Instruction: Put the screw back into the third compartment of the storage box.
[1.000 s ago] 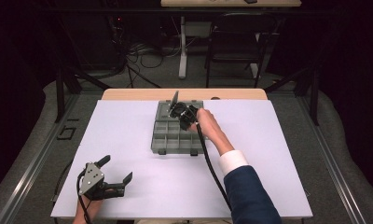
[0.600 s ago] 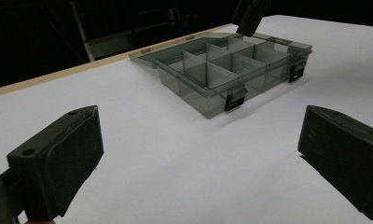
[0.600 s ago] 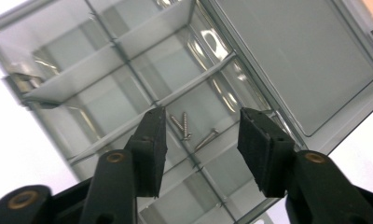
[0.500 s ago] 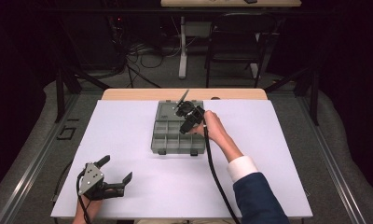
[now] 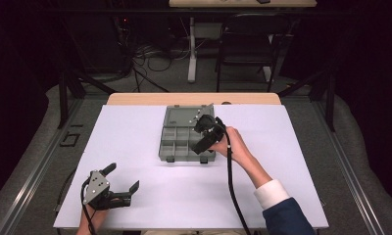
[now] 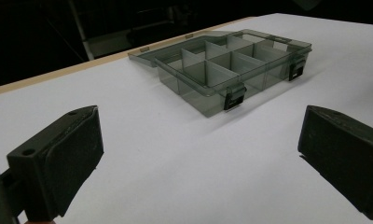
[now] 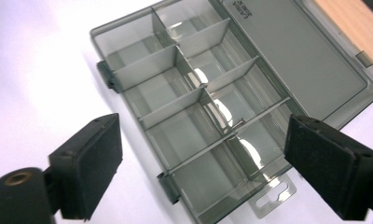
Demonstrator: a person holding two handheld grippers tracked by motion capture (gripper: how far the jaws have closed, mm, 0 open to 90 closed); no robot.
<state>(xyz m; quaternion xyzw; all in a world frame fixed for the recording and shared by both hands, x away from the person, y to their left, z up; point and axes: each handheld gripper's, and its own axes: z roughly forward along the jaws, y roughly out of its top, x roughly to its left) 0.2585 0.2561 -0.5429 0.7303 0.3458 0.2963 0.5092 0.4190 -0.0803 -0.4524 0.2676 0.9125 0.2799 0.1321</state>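
Smoky plastic: the organiser box (image 5: 186, 138) is translucent grey, so its dividers and bare compartment floors can be read through the walls; as far as the glare allows, every cell looks empty
Box position: it lies flat at the middle of the white worktop (image 5: 135, 142), toward the far edge; both gripper hands can reach it from there
Lid: the lid (image 7: 296, 60) is thrown fully back and lies flat behind the compartments, hinged on the far side; that leaves the whole tray open from above
Latches: two dark latches (image 6: 234, 96) hang loose on the near wall; undone, which is why the lid is free
Right gripper: the right gripper (image 5: 204, 139) hovers over the box's right half, aimed down into the cells; its jaws have just been opening and now stand wide with nothing between them, so the box is not gripped
Left gripper: the left gripper (image 5: 116, 188) rests near the front left corner of the worktop, well apart from the box; jaws wide and empty, pointed toward the box, probably parked to leave the other hand room
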